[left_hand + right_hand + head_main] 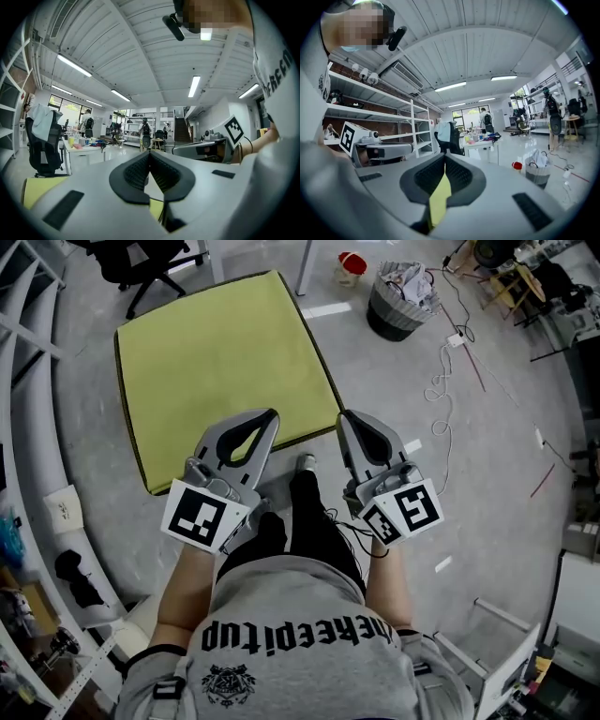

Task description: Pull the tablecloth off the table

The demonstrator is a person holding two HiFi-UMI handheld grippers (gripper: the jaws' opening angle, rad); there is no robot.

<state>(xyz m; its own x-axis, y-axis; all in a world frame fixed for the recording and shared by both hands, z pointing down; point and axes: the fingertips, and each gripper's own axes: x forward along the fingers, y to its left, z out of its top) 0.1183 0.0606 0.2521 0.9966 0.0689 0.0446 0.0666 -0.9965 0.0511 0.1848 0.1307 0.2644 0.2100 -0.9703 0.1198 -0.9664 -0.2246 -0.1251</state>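
As seen from above, reads roughly "eepitup" across the grey shirt [300, 634], first letters unclear; bears only black-and-white squares, no words, on the marker cubes [202, 517]. Right gripper [440, 161]: clamped tight on a thin strip of the yellow-green tablecloth [439, 197], at its near right corner. Left gripper [149, 154]: pads pressed together, yellow cloth showing in the gap behind them; cannot tell whether pinched. Otherwise spread flat and square just beyond both grippers, well apart from the waste bin [401, 298] at far right.
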